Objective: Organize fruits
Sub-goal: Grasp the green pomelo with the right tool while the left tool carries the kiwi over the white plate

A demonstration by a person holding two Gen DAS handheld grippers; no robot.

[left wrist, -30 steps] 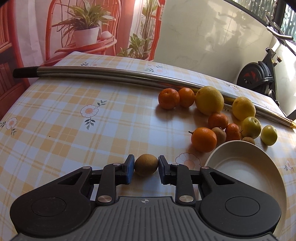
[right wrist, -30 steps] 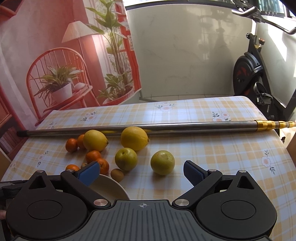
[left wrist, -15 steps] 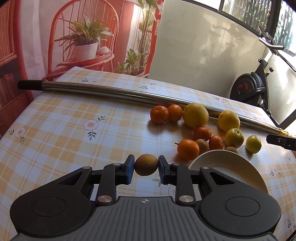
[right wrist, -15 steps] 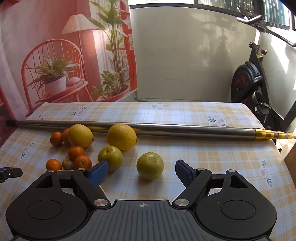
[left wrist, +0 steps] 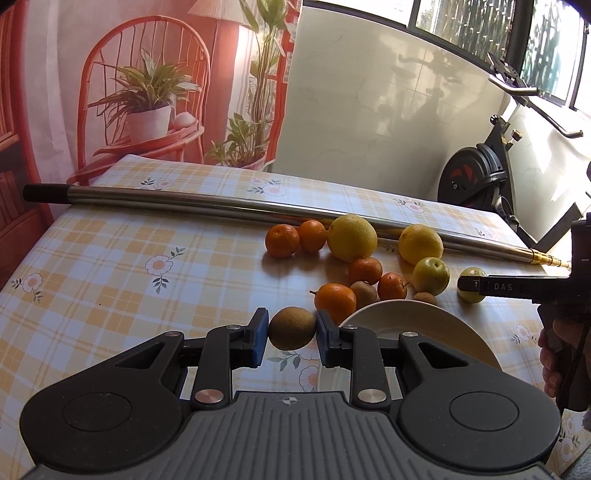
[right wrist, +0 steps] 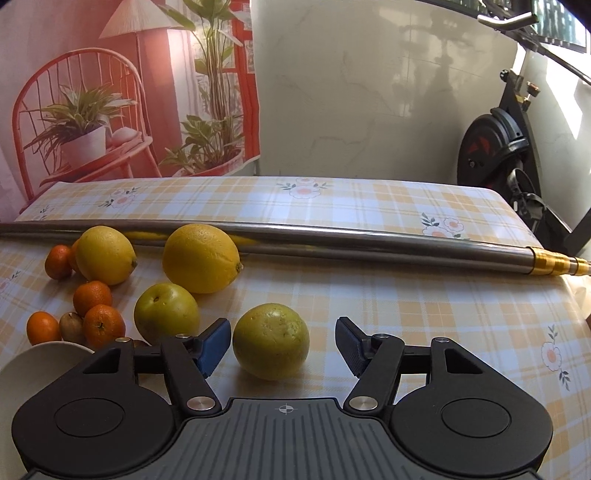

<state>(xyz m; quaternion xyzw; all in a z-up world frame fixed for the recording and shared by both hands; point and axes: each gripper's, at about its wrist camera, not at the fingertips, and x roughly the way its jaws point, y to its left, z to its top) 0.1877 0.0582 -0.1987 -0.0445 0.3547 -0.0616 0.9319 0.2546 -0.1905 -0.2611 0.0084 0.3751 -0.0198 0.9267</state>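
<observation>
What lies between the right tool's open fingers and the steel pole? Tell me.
In the right wrist view, the yellow-green fruit sits between the right tool fingers; beyond it, bare checked tablecloth reaches the steel pole.

1. A table (right wrist: 369, 295) fills the foreground, covered in an orange-and-white checked cloth with small flower prints.
2. Behind its far left corner hangs a printed backdrop (left wrist: 147, 74) showing a red chair, potted plants and a lamp.
3. To the right of the backdrop stands a pale, glossy marbled wall (right wrist: 369, 92) that catches faint reflections.
4. A black exercise bike (left wrist: 480, 177) stands beyond the table's right edge.
5. Windows (left wrist: 480, 29) run along the top right; sunlight falls across the tabletop.
</observation>
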